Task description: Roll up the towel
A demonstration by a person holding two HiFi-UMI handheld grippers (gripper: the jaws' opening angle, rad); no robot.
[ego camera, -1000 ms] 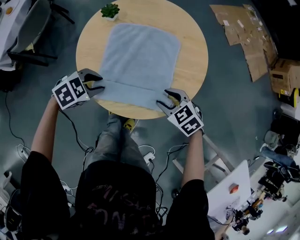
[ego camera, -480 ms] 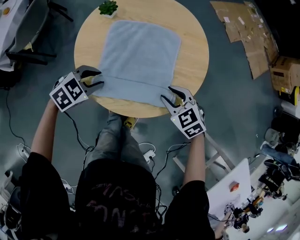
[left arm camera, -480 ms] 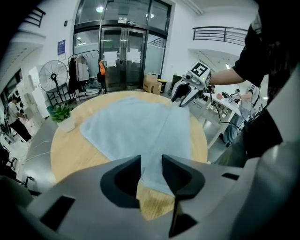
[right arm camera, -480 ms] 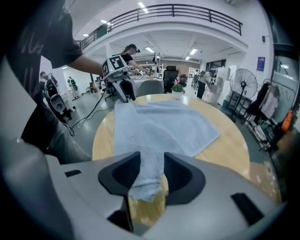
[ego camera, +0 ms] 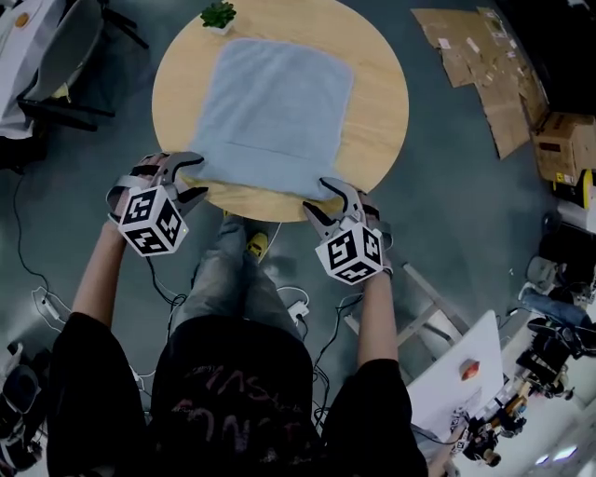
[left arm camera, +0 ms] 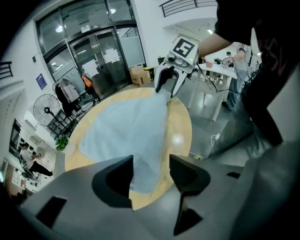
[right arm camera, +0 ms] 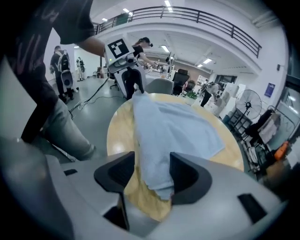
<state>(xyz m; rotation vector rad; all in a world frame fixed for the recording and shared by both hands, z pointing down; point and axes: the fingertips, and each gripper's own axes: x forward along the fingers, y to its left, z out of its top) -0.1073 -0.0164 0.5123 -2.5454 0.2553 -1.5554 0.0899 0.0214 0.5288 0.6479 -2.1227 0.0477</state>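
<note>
A light blue towel (ego camera: 270, 112) lies flat on the round wooden table (ego camera: 382, 102), its near edge turned over into a narrow fold. My left gripper (ego camera: 182, 179) is at the fold's near left corner and my right gripper (ego camera: 321, 200) at its near right corner. Both sets of jaws are opening. In the left gripper view the towel corner (left arm camera: 140, 168) lies in the gap of the left gripper (left arm camera: 151, 171), with the pads clear of it. In the right gripper view the towel end (right arm camera: 157, 178) sits loose inside the right gripper (right arm camera: 152, 171).
A small potted plant (ego camera: 217, 16) stands at the table's far rim. Flattened cardboard (ego camera: 484, 65) and a box (ego camera: 563, 149) lie on the floor to the right, a chair (ego camera: 47, 65) to the left. Cables run under my legs; a white table (ego camera: 456, 382) is at lower right.
Both grippers first pushed the near edge forward, then drew back toward me and rolled. Their jaws have widened and let go of the towel's folded edge.
</note>
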